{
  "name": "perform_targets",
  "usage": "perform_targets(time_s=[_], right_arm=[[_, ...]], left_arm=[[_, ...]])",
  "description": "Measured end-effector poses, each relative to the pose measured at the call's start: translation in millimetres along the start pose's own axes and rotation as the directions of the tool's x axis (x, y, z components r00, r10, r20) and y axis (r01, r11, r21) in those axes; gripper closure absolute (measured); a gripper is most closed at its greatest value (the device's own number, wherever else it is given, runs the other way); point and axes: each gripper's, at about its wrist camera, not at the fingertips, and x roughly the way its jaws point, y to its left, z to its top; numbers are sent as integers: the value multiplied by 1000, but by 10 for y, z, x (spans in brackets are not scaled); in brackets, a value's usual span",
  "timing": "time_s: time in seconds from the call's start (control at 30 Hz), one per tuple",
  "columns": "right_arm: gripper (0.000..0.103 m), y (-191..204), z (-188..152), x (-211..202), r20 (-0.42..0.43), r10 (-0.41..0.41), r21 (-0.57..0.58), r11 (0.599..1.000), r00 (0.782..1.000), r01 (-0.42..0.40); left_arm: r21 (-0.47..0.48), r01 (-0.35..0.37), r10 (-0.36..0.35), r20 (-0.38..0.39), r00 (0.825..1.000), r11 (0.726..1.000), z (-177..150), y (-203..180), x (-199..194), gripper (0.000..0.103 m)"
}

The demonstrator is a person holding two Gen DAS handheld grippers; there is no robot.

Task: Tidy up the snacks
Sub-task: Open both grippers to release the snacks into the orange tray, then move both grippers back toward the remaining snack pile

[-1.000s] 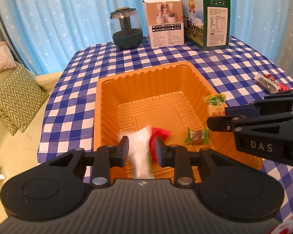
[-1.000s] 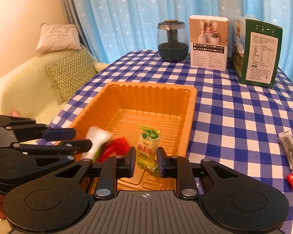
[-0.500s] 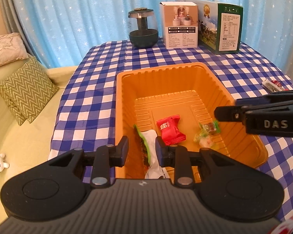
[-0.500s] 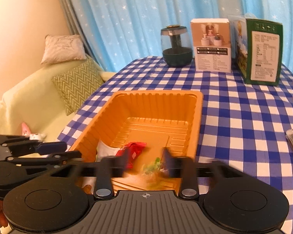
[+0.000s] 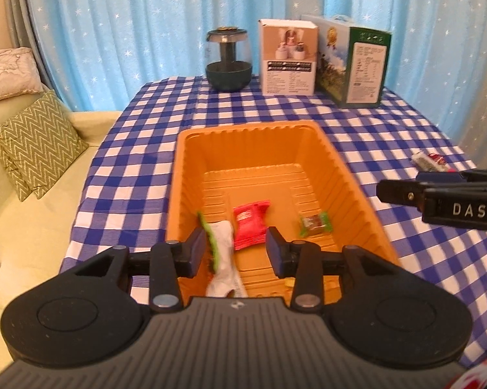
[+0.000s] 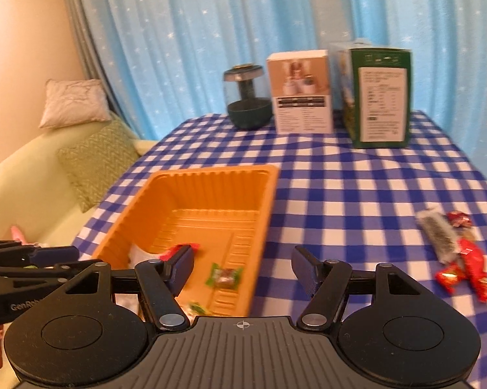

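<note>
An orange tray (image 5: 350, 175) (image 6: 262, 194) sits on the checked table. In it lie a white and green packet (image 5: 222, 253), a red packet (image 5: 249, 225) and a small green-wrapped candy (image 5: 314, 223) (image 6: 225, 275). My left gripper (image 5: 237, 249) is open and empty above the tray's near end. My right gripper (image 6: 241, 267) is open and empty over the tray's right rim. It also shows at the right in the left wrist view (image 5: 438, 194). Several loose snacks, a dark bar (image 6: 438, 236) and red candies (image 6: 470, 259), lie on the table to the right.
A dark glass jar (image 5: 228, 60), a white box (image 5: 288, 56) and a green box (image 5: 357, 64) stand at the table's far edge. A sofa with cushions (image 5: 35, 142) lies to the left. Blue curtains hang behind.
Both grippers held packets over the tray, let them go into it and opened wider. Both have pulled back and up; the right one has shifted rightward.
</note>
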Motion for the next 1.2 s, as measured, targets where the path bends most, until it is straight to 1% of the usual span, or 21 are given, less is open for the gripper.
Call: perform_targets(time_s=[0.1, 0.27, 0.4, 0.67, 0.8, 0.93, 1.03, 1.2], right_arm=[[36, -81, -16, -141, -8, -43, 8, 999, 999, 43], [36, -259, -23, -423, -6, -95, 23, 995, 995, 95], [36, -426, -22, -614, 3, -137, 35, 990, 991, 137], [36, -774, 14, -971, 41, -194, 76, 979, 980, 191], [36, -941, 2, -1101, 50, -222, 91, 972, 974, 217], [36, -1161, -35, -1215, 49, -252, 117, 962, 966, 245], [36, -1371, -66, -1284, 48, -290, 125, 951, 956, 282], [36, -1784, -195, -1353, 11, -347, 162, 926, 938, 341]], left_arm=[[6, 20, -20, 11, 1000, 1000, 28, -116, -68, 59], [21, 52, -52, 28, 998, 998, 83, -343, -163, 56], [41, 77, -79, 39, 996, 996, 127, -561, -233, 50], [102, 136, -142, 50, 989, 985, 210, -1055, -310, 43], [113, 169, -175, 49, 983, 979, 249, -1252, -294, 40], [122, 195, -201, 42, 979, 973, 266, -1434, -249, 37], [129, 212, -218, 33, 975, 969, 273, -1562, -197, 35], [128, 237, -242, 21, 970, 963, 285, -1733, -82, 33]])
